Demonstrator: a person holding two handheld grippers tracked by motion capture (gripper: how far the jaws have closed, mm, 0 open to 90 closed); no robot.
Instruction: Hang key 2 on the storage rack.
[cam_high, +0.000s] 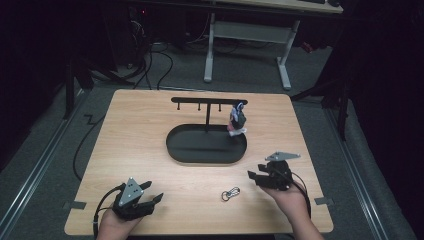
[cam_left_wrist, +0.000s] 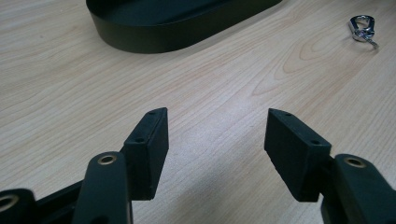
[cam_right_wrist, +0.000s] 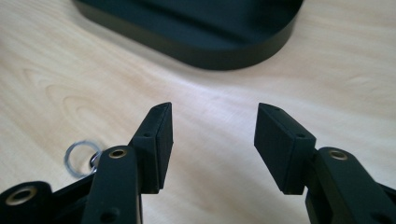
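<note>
So the keyring (cam_high: 231, 193) lies flat on the table (cam_high: 150, 130), 9 o'clock of the right gripper (cam_high: 256, 176), w/ jaws spread, empty, prob. lining up to grab. Left gripper (cam_high: 152, 197) spread too, idle at 7 o'clock of the stand tray (cam_high: 206, 156).

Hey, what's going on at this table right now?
A person holds a claw in each hand over a wooden table. The right claw is open and empty, near a small metal keyring clip lying loose on the wood. The left claw is open too, holding nothing. Farther back stands a black oval tray with a hook rack, and one keychain already hangs from its right end.
</note>
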